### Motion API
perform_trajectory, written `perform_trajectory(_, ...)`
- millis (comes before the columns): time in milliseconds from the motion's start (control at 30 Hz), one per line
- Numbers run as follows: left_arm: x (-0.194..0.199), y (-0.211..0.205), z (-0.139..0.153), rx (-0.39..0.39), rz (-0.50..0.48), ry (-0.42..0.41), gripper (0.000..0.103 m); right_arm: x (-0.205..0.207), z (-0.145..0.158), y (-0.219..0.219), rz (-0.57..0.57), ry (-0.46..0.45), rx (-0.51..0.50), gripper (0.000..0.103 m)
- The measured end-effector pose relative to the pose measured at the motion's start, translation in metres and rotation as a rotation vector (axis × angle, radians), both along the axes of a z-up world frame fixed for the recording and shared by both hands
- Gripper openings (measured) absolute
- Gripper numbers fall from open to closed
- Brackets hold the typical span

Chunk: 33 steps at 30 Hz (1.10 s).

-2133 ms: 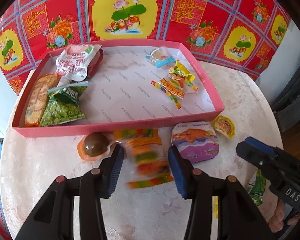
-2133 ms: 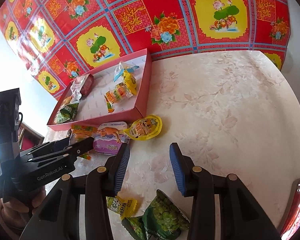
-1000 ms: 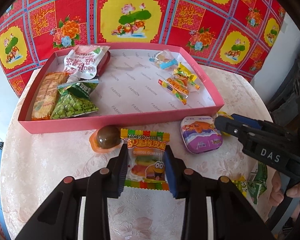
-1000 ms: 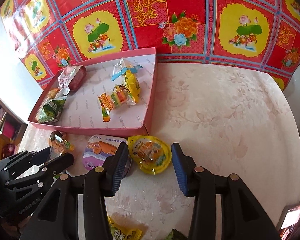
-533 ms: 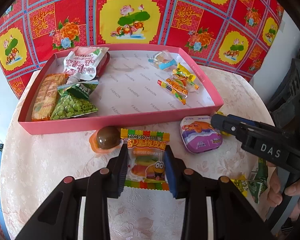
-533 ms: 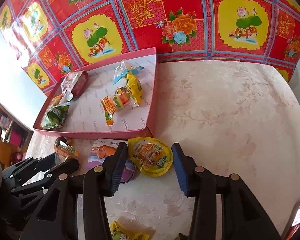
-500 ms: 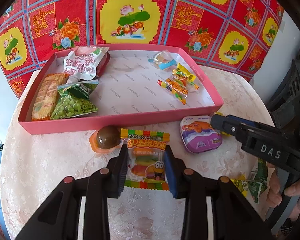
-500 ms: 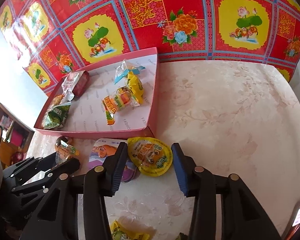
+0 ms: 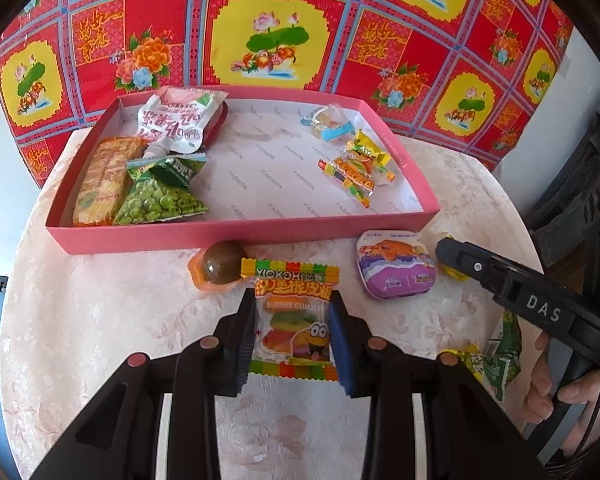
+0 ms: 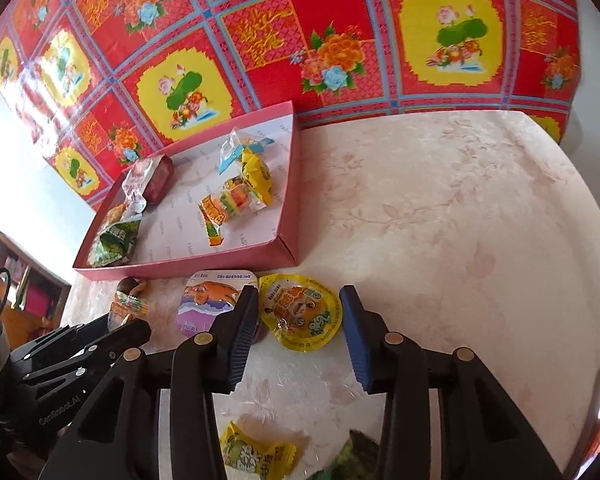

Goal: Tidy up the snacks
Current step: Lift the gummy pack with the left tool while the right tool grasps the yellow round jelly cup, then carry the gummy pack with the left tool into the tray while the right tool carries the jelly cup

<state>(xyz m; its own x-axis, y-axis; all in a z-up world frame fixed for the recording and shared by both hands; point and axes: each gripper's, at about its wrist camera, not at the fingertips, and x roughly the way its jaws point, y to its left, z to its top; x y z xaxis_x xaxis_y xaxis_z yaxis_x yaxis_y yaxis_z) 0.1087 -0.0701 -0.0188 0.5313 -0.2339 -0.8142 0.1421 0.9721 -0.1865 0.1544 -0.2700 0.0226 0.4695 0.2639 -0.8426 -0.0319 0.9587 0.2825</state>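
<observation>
Left wrist view: left hand-held gripper (image 9: 292,332) clamped on gummy packet (image 9: 291,320).
Right hand-held gripper (image 10: 300,330) closing around yellow jelly cup (image 10: 298,311), not pressing yet.

Round tabletop (image 10: 460,208) under a pale floral-patterned cover; behind it a red, yellow and blue cloth (image 9: 284,32) printed with lotus and peony squares; white wall (image 10: 32,184) at left.
</observation>
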Motion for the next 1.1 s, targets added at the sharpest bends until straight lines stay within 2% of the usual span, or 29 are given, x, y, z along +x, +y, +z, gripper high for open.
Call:
perform_trajectory(433, -0.001, 0.009, 0.033, -0.003, 0.018, -0.069, 0.035, -0.002, 0.03, 0.016, 0.054, -0.06, -0.009, 0.042)
perform_trajectory(867, 0.035, 0.027, 0.054, 0.034, 0.056, -0.11, 0.035, 0.023, 0.046, 0.041, 0.121, -0.06, -0.018, 0.042)
perform_trajectory(1100, 0.057, 0.03, 0.055, 0.043, 0.07, -0.105, 0.035, 0.047, 0.047, 0.05, 0.135, -0.056, -0.044, 0.043)
